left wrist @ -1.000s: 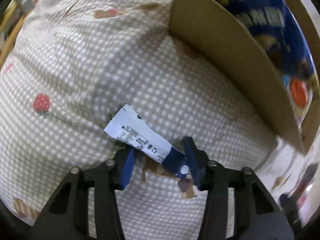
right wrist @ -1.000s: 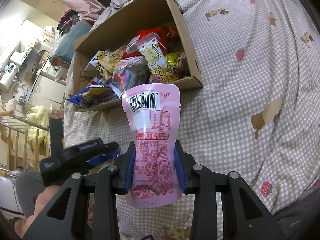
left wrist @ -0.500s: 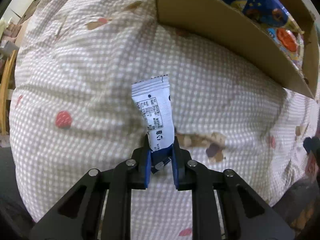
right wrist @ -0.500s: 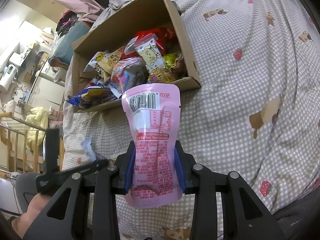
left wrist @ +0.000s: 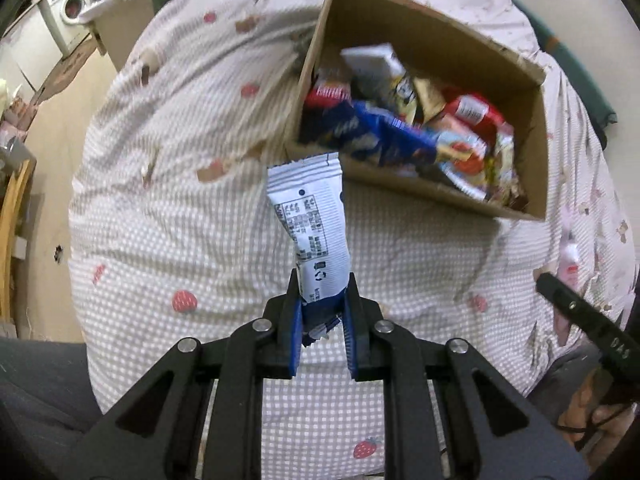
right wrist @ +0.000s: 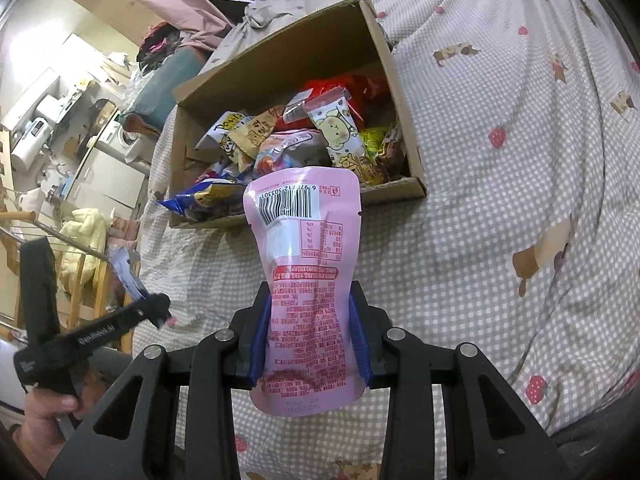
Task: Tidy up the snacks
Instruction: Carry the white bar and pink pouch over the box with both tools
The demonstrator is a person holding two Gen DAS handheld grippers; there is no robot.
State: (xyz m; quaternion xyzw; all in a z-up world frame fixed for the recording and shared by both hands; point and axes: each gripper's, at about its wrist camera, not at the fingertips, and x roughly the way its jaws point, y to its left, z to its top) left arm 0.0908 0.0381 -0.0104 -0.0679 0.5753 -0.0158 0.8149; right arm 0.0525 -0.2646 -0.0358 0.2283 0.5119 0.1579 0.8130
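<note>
- On the bed, a soft quilt (left wrist: 192,216) of beige-and-white gingham cotton, printed with small red strawberries and brown bears, lies in loose folds under everything.
- An open brown corrugated cardboard box (right wrist: 404,120) with raw-edged flaps rests on the quilt; the same box (left wrist: 536,128) shows in the left wrist view, beyond the tongs.
- Inside the box, glossy crinkled snack packets (right wrist: 316,140) are heaped at all angles: red foil, a cream wrapper with a cartoon bear, a blue bag whose corner pokes over the near wall.
- The left tongs (left wrist: 322,312), black with blue pads, are pressed together on the lower end of a slim white-and-blue plastic snack sachet (left wrist: 310,220).
- The sachet stands up from the pads, its crimped, serrated top edge level with the box's near wall in the picture; fine black print runs down its smooth face. It hangs clear of the quilt.
- The right tongs (right wrist: 311,336) pinch a flat pink plastic pouch (right wrist: 308,272) by its two side edges; the pouch is narrowed at the waist where the blue pads squeeze it.
- The pouch is rounded at top and bottom, carries a barcode on a white patch and dense red lettering, and its top overlaps the box's near wall in the right wrist view.
- At the lower left of that view, a person's hand (right wrist: 44,424) grips the black handle of the other tool, with the sachet seen edge-on as a thin pale strip.
</note>
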